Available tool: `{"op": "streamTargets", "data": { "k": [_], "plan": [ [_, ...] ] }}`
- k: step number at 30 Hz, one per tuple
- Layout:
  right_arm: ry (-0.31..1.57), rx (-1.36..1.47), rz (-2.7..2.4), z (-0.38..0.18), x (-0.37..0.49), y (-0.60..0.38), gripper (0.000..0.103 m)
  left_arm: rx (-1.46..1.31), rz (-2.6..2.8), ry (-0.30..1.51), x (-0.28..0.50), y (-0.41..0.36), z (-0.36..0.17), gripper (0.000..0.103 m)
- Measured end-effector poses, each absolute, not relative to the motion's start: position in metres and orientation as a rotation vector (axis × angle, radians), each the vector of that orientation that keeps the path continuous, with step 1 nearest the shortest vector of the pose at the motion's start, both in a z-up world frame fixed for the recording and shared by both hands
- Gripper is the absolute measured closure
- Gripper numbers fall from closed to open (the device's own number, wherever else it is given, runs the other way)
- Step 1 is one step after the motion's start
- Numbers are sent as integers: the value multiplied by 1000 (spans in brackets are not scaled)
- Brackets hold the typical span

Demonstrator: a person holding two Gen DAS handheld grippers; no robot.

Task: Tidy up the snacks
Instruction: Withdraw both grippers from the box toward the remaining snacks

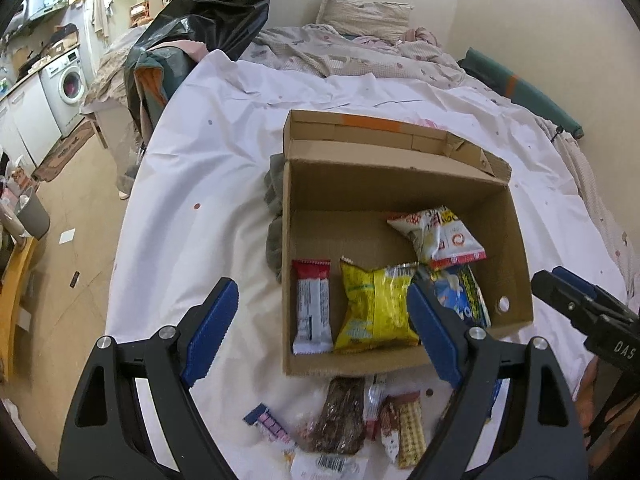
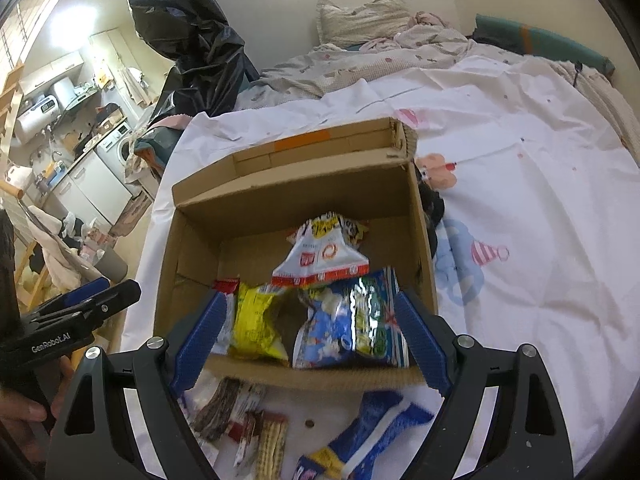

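An open cardboard box (image 1: 400, 184) (image 2: 280, 196) sits on the white sheet of a bed. Inside lie a red-and-white bar (image 1: 314, 304), a yellow bag (image 1: 376, 308) (image 2: 256, 320), a white-and-red bag (image 1: 440, 236) (image 2: 324, 256) and a blue bag (image 1: 464, 300) (image 2: 348, 320). Loose snacks lie in front of the box: a brown packet (image 1: 340, 416) (image 2: 218, 408), a wafer bar (image 1: 410, 428) (image 2: 272, 444), blue wrappers (image 2: 380, 424). My left gripper (image 1: 320, 332) hangs open over the box's near-left part, nothing between its fingers. Open and empty too, my right gripper (image 2: 308, 340) is above the near wall.
The white sheet (image 1: 208, 168) (image 2: 520, 200) spreads around the box, with a rumpled quilt and pillow (image 1: 360, 12) behind. A black plastic bag (image 1: 208, 12) hangs at the bed's left. Past the left edge lie the floor and a washing machine (image 1: 68, 80). A grey cloth (image 1: 274, 216) lies beside the box.
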State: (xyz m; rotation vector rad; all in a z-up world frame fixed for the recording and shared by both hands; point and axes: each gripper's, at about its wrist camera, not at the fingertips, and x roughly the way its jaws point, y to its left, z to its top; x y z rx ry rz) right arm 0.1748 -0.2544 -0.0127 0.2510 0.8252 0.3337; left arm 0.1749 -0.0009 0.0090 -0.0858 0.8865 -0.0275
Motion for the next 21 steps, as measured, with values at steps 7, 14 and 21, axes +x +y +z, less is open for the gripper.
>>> {"op": "streamTargets", "data": {
  "k": [7,14,21],
  "plan": [
    [857,265,336,-19,147,-260,15,-69,-36,893,148,2,6,19],
    [892,276,335,-29,127,-262,15,-86,-13,925,127,9,-3,19],
    [933,316,314,-39,116,-271,15,-124,22,959,115,19,-13,19]
  ]
}}
